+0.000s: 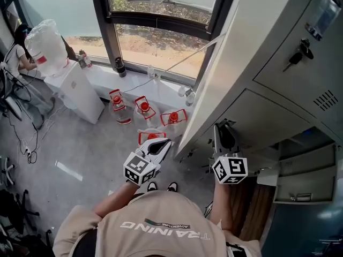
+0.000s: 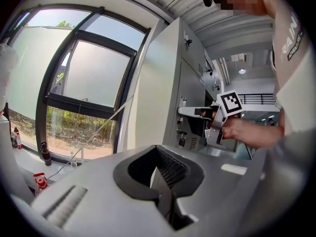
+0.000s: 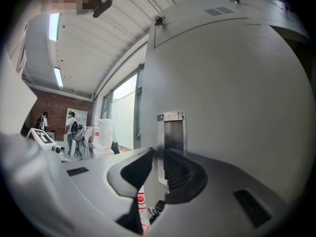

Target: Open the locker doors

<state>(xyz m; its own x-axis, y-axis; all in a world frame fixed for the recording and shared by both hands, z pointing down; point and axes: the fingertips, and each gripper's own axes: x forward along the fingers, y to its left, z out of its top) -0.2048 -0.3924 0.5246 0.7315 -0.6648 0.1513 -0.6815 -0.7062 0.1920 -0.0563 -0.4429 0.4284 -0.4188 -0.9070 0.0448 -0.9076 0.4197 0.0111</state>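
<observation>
Locker doors (image 1: 270, 111) take up the right of my head view, grey and seen steeply from above, with keys (image 1: 296, 55) hanging from the lock of an upper one. My right gripper (image 1: 224, 133) is at the locker front, its jaws pointing at the edge of a door below the keyed one. My left gripper (image 1: 161, 146) sits out beside the side panel (image 1: 225, 63), clear of the doors and above the floor (image 1: 80, 143), where red-handled bottles (image 1: 143, 107) stand under the window (image 1: 155, 42). In the left gripper view its jaws meet at the tips with nothing between them, pointing along the side panel. Off to the right I see a hand (image 2: 244, 131) bearing the right gripper against the door fronts. In the right gripper view one door fills most of the frame, with a lock (image 3: 159, 19) at its top corner and a metal pull (image 3: 172, 135) set into it. Those jaws stand partly apart with the pull in line between them. I cannot tell whether either pad touches it, and nothing is clamped.
</observation>
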